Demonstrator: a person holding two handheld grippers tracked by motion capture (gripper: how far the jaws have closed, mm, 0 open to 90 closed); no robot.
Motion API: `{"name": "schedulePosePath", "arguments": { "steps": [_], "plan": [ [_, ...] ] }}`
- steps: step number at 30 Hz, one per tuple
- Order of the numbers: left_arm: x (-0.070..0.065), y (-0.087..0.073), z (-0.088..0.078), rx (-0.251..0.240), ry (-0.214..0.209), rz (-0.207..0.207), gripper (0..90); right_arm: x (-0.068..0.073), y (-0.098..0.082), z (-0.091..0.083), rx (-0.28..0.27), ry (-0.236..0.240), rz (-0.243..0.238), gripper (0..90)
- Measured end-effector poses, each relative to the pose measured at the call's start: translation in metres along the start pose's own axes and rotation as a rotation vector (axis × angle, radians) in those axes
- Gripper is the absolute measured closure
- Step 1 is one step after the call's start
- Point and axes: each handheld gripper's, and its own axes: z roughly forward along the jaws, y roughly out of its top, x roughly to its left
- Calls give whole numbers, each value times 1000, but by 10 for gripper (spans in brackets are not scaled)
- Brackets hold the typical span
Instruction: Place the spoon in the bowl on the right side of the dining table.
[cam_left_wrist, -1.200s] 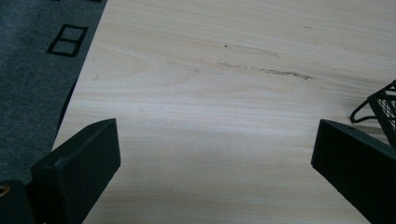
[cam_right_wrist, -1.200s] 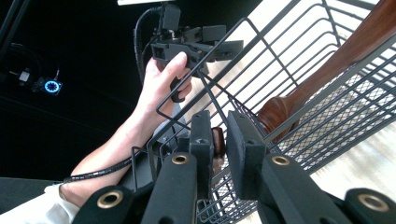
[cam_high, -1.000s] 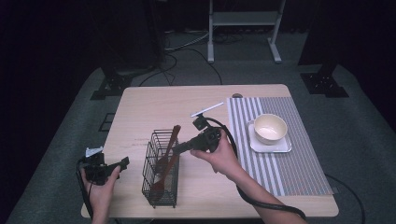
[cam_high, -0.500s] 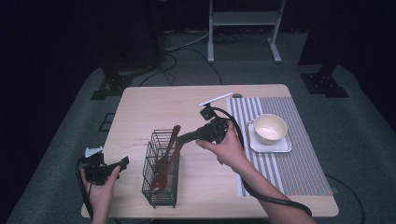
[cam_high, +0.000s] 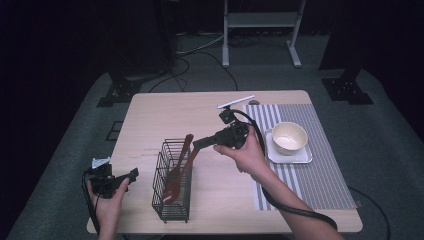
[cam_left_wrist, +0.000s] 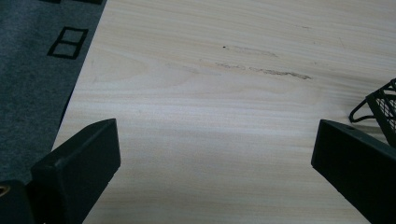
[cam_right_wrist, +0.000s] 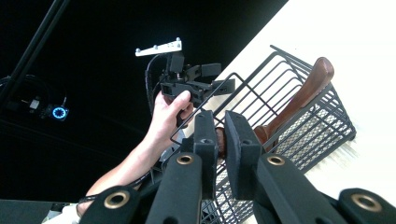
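Two brown wooden utensils (cam_high: 179, 167) standing tilted in black wire basket (cam_high: 170, 207), near-centre of surface (cam_high: 150, 120). Right gripper (cam_high: 198, 144) at basket's far right edge, jaws narrow, clamped on one utensil's handle (cam_right_wrist: 219, 140). Likely step: lifting out or seating that utensil; best done by moving along the handle's own tilt, clear of the wires. Left gripper (cam_high: 131, 175) idle at near left, jaws wide, empty. Bowl (cam_high: 289, 137) on square plate (cam_high: 300, 157), striped mat (cam_high: 320, 175) at right. Utensil heads hidden by mesh; gripped contact partly masked by jaws.

Bright table (cam_high: 150, 125) — dark surroundings, soft focus
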Motion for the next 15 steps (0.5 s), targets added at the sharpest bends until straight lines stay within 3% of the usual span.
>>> {"name": "schedulePosePath", "arguments": {
  "steps": [15],
  "plan": [
    [0,0,-1,-4,2,-1,2,-4,3,-18,-23,22,24,833]
  ]
}}
